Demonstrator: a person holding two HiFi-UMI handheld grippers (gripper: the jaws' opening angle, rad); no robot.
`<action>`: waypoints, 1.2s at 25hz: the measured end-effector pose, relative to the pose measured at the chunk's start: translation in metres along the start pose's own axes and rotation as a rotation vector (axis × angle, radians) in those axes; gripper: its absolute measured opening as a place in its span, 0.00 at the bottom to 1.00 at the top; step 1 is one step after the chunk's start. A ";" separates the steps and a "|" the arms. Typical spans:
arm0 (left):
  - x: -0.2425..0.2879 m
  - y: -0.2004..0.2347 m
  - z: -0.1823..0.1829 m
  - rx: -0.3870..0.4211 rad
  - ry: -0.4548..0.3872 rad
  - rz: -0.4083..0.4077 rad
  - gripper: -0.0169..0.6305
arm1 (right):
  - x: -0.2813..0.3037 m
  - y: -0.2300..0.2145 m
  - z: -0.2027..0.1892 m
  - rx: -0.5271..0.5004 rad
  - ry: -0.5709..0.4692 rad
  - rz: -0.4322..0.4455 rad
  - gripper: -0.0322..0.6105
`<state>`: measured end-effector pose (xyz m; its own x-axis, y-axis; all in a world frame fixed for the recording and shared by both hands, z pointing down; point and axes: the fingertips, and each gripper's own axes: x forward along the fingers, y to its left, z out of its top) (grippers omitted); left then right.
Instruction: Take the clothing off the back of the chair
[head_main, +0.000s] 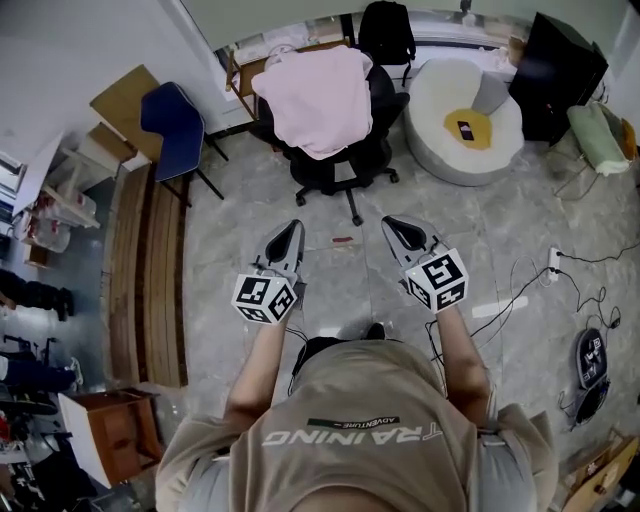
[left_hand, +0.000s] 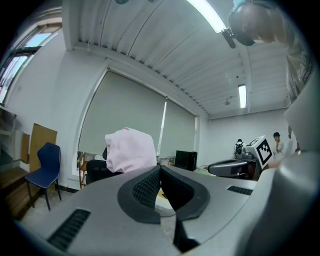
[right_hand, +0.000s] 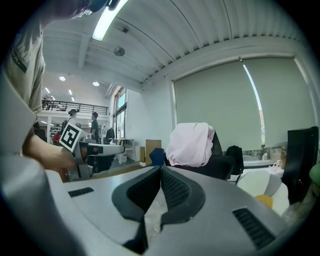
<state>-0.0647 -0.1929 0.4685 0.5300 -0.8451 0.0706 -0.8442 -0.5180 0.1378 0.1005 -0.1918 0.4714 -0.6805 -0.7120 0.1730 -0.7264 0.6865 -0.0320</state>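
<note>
A pale pink garment (head_main: 316, 98) is draped over the back of a black swivel office chair (head_main: 345, 165) ahead of me. The left gripper view shows the garment (left_hand: 131, 150) left of centre, and the right gripper view shows the garment (right_hand: 190, 144) just right of centre. My left gripper (head_main: 291, 232) and right gripper (head_main: 392, 226) are held side by side over the floor, a short way in front of the chair and apart from it. Both point toward the chair. In each gripper view the jaws meet at their tips with nothing between them.
A blue chair (head_main: 175, 128) and wooden boards (head_main: 146, 270) stand at the left. A round white seat (head_main: 465, 120) with a yellow cushion is at the right, beside a black box (head_main: 558, 75). Cables and a power strip (head_main: 553, 264) lie on the floor at right.
</note>
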 end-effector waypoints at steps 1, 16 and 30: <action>0.003 0.002 -0.001 0.000 0.004 0.008 0.05 | 0.005 -0.003 0.000 0.002 0.000 0.005 0.10; 0.092 0.070 0.021 0.032 0.003 -0.055 0.05 | 0.096 -0.054 0.024 -0.002 -0.021 -0.025 0.10; 0.158 0.156 0.047 0.083 0.010 -0.162 0.05 | 0.188 -0.103 0.072 -0.015 -0.051 -0.176 0.10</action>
<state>-0.1167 -0.4131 0.4543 0.6599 -0.7486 0.0636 -0.7513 -0.6566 0.0664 0.0406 -0.4073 0.4365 -0.5475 -0.8275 0.1241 -0.8334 0.5527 0.0087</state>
